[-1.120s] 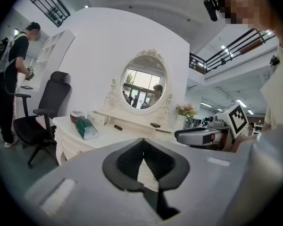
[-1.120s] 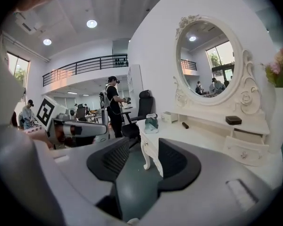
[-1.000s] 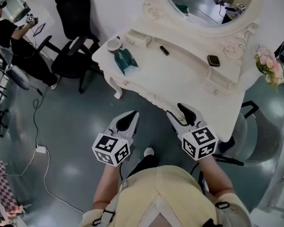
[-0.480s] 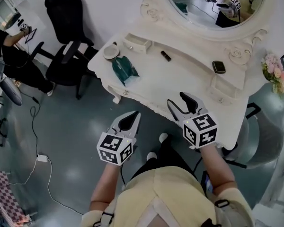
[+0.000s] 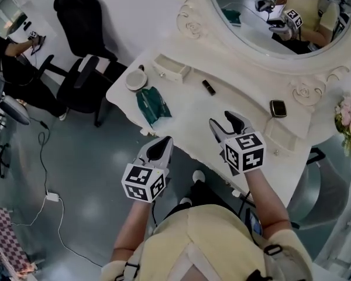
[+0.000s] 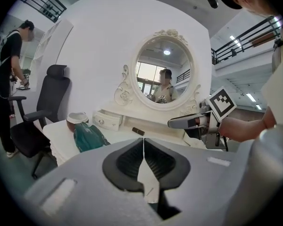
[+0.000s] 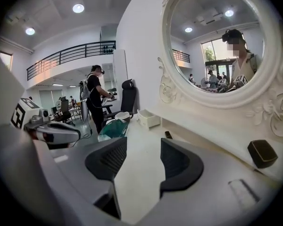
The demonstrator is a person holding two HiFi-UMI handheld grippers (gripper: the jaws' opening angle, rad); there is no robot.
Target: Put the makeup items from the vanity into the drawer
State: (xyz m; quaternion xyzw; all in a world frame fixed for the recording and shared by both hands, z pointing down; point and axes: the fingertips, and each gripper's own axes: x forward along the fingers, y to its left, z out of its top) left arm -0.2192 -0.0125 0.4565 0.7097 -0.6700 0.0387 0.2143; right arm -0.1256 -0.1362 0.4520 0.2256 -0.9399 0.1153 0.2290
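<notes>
Mirror [image 5: 251,25] cut off at top; we log left hand-held gripper [image 5: 162,142] closed, right hand-held gripper [image 5: 222,120] parted, both empty, nearer counter [image 5: 187,109] than before.

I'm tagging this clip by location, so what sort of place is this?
Likely a staged dressing corner in an open workspace or studio, not a bedroom: an ornate white vanity with an oval mirror stands beside black office chairs, and a railed upper gallery shows behind.
</notes>
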